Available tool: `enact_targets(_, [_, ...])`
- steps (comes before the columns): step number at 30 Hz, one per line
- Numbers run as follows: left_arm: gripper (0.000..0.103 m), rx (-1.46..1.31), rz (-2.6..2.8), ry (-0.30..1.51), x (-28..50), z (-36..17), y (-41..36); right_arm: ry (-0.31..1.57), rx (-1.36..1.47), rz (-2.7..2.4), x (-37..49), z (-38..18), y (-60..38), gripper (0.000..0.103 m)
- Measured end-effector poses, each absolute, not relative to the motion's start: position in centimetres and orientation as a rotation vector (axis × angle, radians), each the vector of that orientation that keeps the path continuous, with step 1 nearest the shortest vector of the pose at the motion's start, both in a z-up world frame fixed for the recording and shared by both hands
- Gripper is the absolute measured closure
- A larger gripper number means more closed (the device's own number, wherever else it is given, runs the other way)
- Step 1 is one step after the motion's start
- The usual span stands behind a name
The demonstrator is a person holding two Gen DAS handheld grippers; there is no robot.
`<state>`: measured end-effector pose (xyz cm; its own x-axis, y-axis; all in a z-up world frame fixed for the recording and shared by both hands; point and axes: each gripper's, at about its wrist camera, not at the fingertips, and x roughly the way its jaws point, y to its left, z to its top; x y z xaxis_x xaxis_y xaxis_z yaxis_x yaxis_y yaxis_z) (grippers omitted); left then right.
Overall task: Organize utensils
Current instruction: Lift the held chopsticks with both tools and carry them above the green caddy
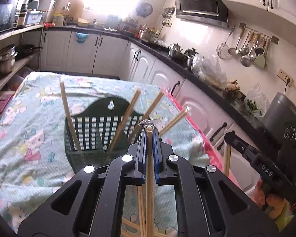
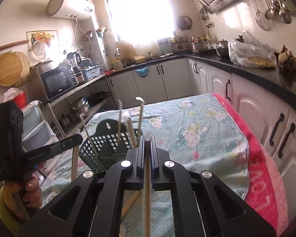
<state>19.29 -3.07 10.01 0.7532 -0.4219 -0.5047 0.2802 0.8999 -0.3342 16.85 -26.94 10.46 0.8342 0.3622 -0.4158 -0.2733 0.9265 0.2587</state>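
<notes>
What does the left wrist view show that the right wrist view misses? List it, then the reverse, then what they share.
Only the left wrist view: the grey appliance on the counter and a wall socket.

Only the right wrist view: the water heater, a round bamboo board and a red bucket.

Both: the dark basket with chopsticks standing in it on the patterned cloth, and each gripper, left and right, shut on a chopstick.

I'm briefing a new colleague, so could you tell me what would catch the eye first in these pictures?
Each black claw fills the foreground, the left claw and right claw both shut on an upright chopstick. Just beyond stands a dark basket with chopsticks leaning in it, on a cartoon-print cloth. Behind, a glaring window washes out the kitchen.
</notes>
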Motion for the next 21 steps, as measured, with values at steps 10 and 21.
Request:
enact_targets(10, [0.1, -0.25, -0.369, 0.518, 19.8, 13.5, -1.6, 0.4, 0.171, 0.388, 17.5, 13.8, -25.1, 0.098])
enact_targets(21, [0.1, -0.264, -0.282, 0.383, 21.2, 16.8, 0.0, 0.282, 0.153, 0.438, 19.0, 17.5, -22.8, 0.098])
